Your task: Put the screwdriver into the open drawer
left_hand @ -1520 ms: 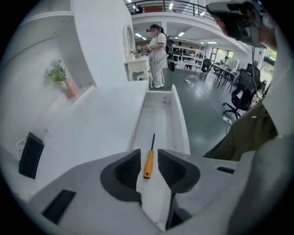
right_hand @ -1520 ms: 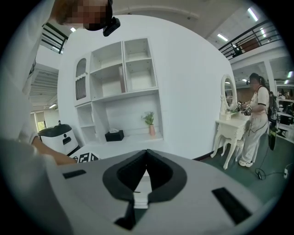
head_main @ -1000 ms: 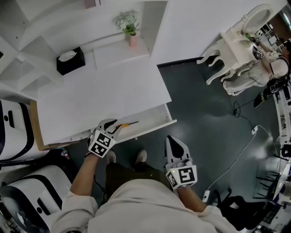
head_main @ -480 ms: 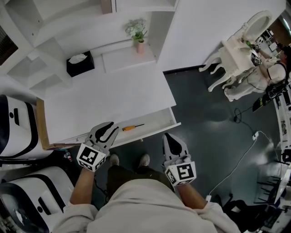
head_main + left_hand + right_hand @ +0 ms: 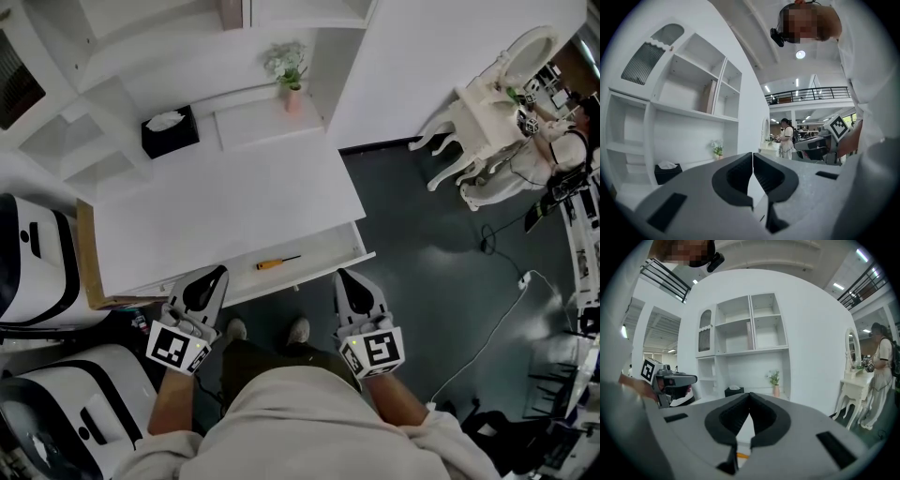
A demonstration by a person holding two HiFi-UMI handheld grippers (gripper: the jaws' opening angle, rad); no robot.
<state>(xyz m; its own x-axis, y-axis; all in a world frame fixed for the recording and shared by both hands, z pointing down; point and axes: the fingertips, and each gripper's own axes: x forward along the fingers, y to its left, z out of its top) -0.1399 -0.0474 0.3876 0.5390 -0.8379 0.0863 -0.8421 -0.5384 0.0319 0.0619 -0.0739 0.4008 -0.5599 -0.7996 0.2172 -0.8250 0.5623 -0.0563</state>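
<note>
Screwdriver (image 5: 277,262) lying in open drawer (image 5: 328,251), left hand-held gripper (image 5: 217,275) jaws closing on nothing, right hand-held gripper (image 5: 343,277) pinched together, empty

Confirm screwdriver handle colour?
Orange handle on the screwdriver, dark shaft. Head view shows it best.

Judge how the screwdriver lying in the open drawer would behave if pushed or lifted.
The screwdriver looks stiff: its thin dark shaft lies straight. Its slim, rod-like shape suggests it may roll when pushed, though the drawer walls should stop it. It is small beside the drawer, so probably light, heavier toward the orange handle.
</note>
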